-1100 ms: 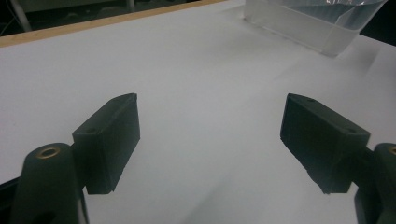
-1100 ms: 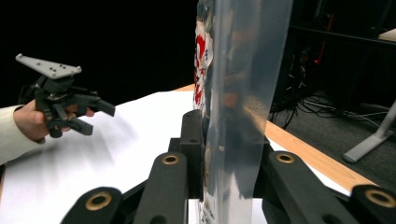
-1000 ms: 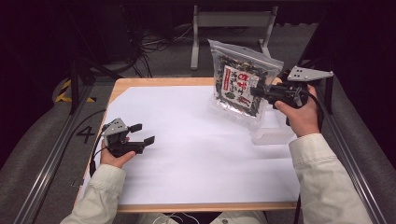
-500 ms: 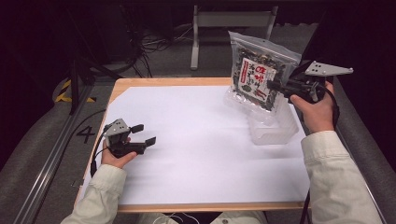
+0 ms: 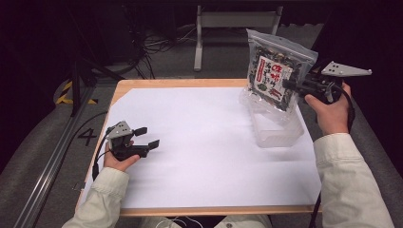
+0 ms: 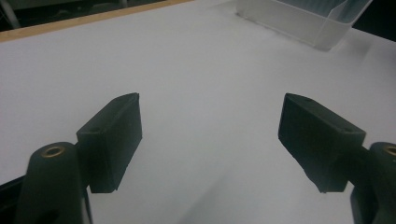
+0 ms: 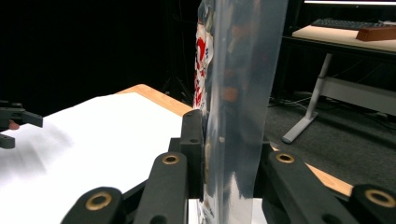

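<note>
Between the jaws of your right hand-held gripper (image 5: 291,86) sits a clear plastic snack pouch with a red, white and dark printed label (image 5: 277,71); the jaws are clamped tight on its lower right edge, as the right gripper view shows the film (image 7: 238,93) pinched between the two black pads. You hold the pouch in the air with its long axis nearly upright, top tilted a little away from you, over the far right corner of the desk (image 5: 190,83). Directly below and slightly toward you lies a clear, shallow rectangular plastic tray (image 5: 278,126) on the white sheet covering the desk; the pouch's bottom hangs just above the tray's far end. That is the relation to watch: the tray sits under and on the near side of the pouch, so I judge a lowering move would bring the bottom edge in first. Your right hand is plainly the nearer one to both. Your left hand-held gripper (image 5: 142,138) rests low at the near left of the sheet, well apart from the tray, jaws spread wide with nothing between them.
</note>
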The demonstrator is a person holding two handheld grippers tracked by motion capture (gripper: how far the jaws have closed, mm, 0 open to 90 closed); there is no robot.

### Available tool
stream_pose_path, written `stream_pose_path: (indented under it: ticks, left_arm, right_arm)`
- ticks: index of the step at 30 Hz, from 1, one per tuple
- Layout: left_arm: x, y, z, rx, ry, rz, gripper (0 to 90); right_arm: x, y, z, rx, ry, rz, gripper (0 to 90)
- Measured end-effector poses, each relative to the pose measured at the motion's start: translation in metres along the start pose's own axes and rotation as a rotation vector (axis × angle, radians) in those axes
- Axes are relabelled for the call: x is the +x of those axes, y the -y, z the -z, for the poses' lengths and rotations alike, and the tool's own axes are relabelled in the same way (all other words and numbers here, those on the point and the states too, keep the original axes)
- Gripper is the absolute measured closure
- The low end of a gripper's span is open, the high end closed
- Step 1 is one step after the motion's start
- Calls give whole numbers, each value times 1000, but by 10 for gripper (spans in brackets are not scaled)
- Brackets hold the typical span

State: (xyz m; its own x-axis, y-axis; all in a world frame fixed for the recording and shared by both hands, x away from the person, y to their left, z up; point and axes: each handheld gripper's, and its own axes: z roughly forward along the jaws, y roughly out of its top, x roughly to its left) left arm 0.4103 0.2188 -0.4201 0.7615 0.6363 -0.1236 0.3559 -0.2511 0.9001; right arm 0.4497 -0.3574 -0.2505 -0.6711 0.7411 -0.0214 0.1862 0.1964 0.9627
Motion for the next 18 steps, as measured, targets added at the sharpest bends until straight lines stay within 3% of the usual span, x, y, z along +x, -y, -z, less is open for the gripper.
stream_pose_path:
  ticks: [18]
  left_arm:
    - [1,0,1,-3,-3,7,227]
  right_arm:
    - [-22,27,4,12,78,-49,758]
